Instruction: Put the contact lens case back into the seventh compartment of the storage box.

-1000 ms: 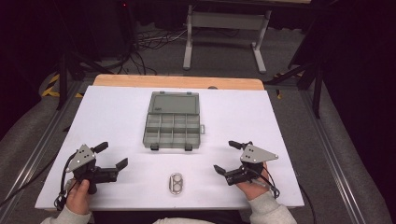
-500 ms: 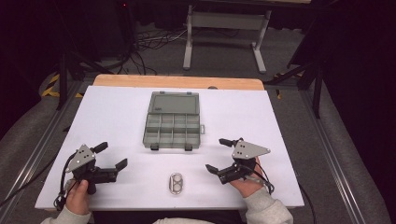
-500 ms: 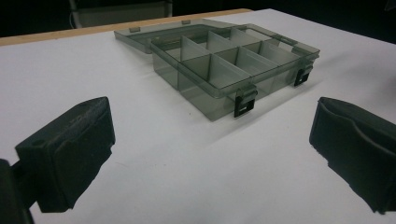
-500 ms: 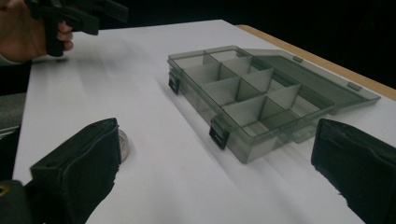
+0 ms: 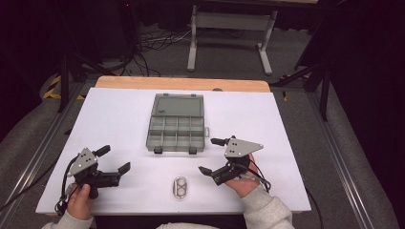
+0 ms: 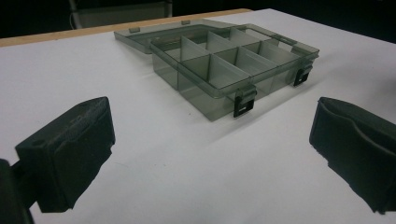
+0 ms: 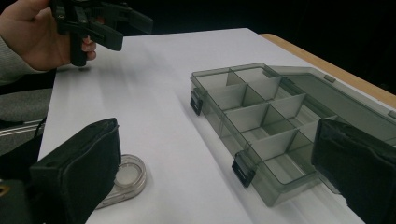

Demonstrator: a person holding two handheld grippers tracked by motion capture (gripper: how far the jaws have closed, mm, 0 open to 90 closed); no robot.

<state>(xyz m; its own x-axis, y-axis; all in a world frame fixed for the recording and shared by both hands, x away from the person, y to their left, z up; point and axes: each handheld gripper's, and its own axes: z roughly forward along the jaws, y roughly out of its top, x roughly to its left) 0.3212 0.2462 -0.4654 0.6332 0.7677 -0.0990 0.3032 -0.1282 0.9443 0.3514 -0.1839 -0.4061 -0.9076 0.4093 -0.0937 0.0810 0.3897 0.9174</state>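
White desk [image 5: 119, 119], with a strip of bare wood along the far edge. Dark floor around, with cables and a grey metal stand [image 5: 229, 28] behind the desk.

At the middle of the desk, a smoky grey plastic organizer box [image 5: 175, 131], open, the lid [image 5: 179, 105] laid flat toward the far side. Divided inside into small compartments, all looking empty. Two dark latches [image 5: 192, 150] hanging on the near wall. Seen also in the left gripper view [image 6: 233, 65] and in the right gripper view [image 7: 261, 126], with the lid flat behind.

Left tongs [image 5: 116, 161] at the near left part of the desk, held in the left hand [image 5: 79, 200], jaws spread wide and gripping nothing. Well apart from the box. In the left gripper view, the two black jaws far apart at the two sides, only white desk between them and the box farther ahead. Visible also in the right gripper view [image 7: 119, 28], far off, in the hand.

Right tongs [image 5: 210, 155] at the near right, held in the right hand [image 5: 241, 183], a grey sleeve [image 5: 265, 210] behind. Jaws wide, holding nothing, pointing toward the left, near the right near corner of the box but not touching.

Near the front edge, between the two tongs, a small clear case [image 5: 180, 187] with two round cells, flat on the desk. In the right gripper view [image 7: 126, 179] just beside the left jaw, partly hidden behind it; touching or not, cannot tell.
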